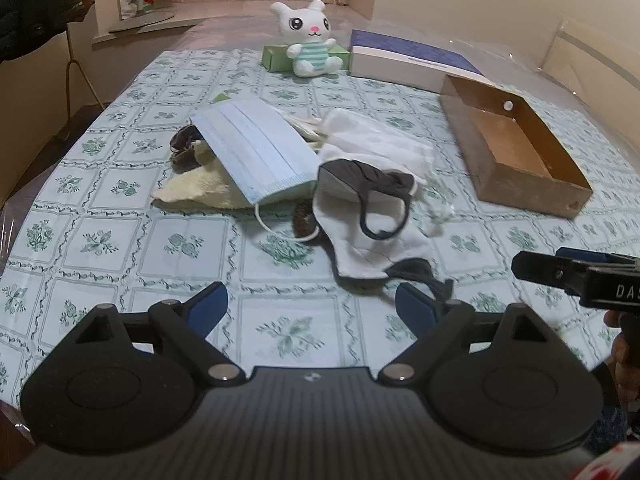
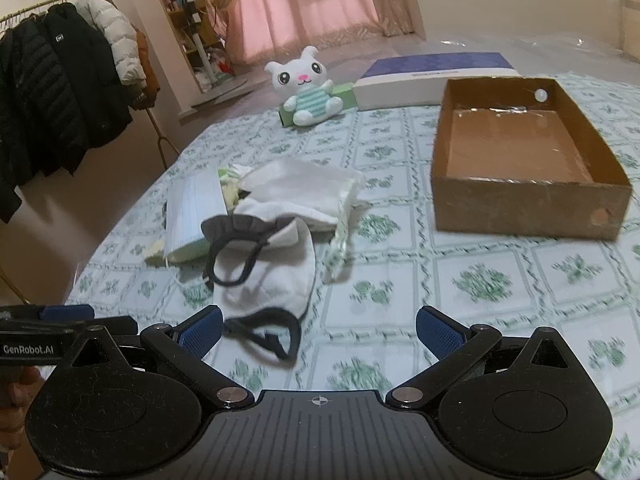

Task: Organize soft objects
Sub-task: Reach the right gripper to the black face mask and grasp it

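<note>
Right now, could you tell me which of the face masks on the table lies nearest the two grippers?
The white mask with black ear loops, at the near edge of the pile. The blue pleated mask lies farther back, propped on other cloth items.

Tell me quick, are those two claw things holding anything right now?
Left gripper: jaws wide open, holding nothing; only tablecloth between them.
Right gripper: jaws wide open, holding nothing; the white mask lies just ahead, untouched.
</note>
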Motion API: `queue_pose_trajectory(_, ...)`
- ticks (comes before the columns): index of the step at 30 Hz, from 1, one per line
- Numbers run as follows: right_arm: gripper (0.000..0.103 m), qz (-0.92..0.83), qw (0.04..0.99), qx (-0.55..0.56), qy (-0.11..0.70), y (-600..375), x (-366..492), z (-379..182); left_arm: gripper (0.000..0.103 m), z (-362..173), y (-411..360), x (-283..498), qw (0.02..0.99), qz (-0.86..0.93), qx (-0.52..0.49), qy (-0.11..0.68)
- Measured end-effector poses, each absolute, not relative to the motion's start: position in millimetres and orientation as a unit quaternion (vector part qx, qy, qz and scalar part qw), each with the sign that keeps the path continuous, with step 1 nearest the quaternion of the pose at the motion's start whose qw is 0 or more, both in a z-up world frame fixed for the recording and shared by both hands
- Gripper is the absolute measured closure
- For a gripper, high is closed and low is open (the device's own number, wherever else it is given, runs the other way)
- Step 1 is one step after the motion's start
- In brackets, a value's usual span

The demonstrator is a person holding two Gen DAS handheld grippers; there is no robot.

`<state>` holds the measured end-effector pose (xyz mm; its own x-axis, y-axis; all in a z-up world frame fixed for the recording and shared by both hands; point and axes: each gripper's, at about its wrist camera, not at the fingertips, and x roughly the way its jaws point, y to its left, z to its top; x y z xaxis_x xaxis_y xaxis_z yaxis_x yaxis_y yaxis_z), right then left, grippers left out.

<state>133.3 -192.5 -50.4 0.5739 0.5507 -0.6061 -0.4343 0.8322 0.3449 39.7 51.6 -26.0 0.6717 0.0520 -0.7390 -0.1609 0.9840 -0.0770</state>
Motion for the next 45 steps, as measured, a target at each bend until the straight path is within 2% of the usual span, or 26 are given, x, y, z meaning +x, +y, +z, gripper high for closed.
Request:
queue_pose_trajectory(4,0.001,0.309,0.883,0.06,0.348,-177.9,140.1,-51.3,0.013,-30.2,59.2,46.4,0.911,0.069,-0.065,0.401)
queue_pose_trajectory(12,0.001,0.363,0.872,-0.096,0.313,-143.3,131.3,-78.8,0.013,-46.9,72.9,52.2,0.904,0.075,-0.078,0.414)
queue_pose_trajectory(16,0.013,0.369,0.865,-0.155,0.303,-127.4,129.4,-98.2,0.013,-55.2,77.9,56.3,0.899,0.079,-0.083,0.422)
queue_pose_trajectory(26,0.015,0.372,0.848,-0.329,0.186,-87.9,122.2,-134.6,0.013,-69.7,93.7,70.2,0.894,0.093,-0.084,0.43)
queue_pose_trajectory(33,0.019,0.378,0.838,-0.373,0.125,-69.5,132.2,-142.6,0.014,-74.2,100.3,77.8,0.893,0.092,-0.087,0.432)
queue_pose_trajectory(39,0.036,0.402,0.819,-0.399,0.096,-55.8,138.6,-147.5,0.014,-74.2,103.8,83.4,0.896,0.087,-0.088,0.426)
queue_pose_trajectory(40,0.043,0.403,0.817,-0.399,0.1,-53.6,141.6,-147.6,0.014,-74.1,104.9,84.6,0.897,0.087,-0.089,0.425)
queue_pose_trajectory(41,0.056,0.409,0.815,-0.397,0.105,-52.7,144.2,-147.3,0.016,-74.0,105.5,85.2,0.897,0.086,-0.09,0.424)
queue_pose_trajectory(45,0.085,0.409,0.819,-0.381,0.131,-49.4,154.1,-148.4,0.026,-74.8,108.6,89.9,0.897,0.084,-0.097,0.423)
